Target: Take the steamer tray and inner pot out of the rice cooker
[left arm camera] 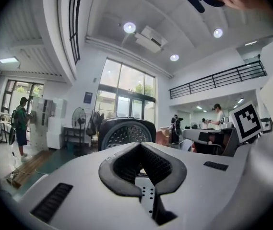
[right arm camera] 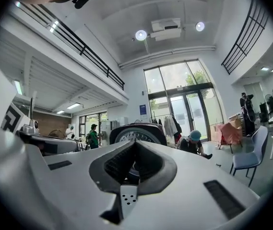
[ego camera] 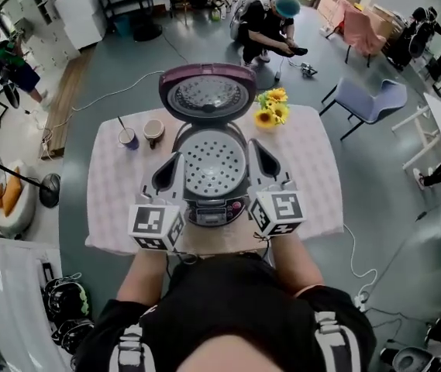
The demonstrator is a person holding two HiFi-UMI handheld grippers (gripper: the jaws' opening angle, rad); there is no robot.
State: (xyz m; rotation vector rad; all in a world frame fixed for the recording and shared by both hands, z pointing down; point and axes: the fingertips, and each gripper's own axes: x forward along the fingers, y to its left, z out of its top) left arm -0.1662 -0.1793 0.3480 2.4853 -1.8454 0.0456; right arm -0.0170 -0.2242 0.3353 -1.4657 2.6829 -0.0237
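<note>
Both sets of jaws are clenched on nothing, with the left gripper (ego camera: 177,160) at nine o'clock of the rice cooker (ego camera: 214,210) and the right gripper (ego camera: 254,144) at three. The steamer tray (ego camera: 215,163) sits inside it. Unless the jaws open first, they'd likely just knock its rim.

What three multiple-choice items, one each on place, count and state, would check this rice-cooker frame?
1. Where is the bunch of yellow sunflowers?
A. right of the round, purple-rimmed open lid
B. on a chair
C. on the floor

2. How many cups stand on the pale checked tablecloth?
A. one
B. two
C. four

3. The perforated grey steamer tray is:
A. lying on the cloth
B. lifted clear
C. seated in the grey rice cooker

Key:
1 A, the flowers lie just beside the lid.
2 B, two stand side by side left of the cooker.
3 C, the tray fills the cooker's mouth.
</note>
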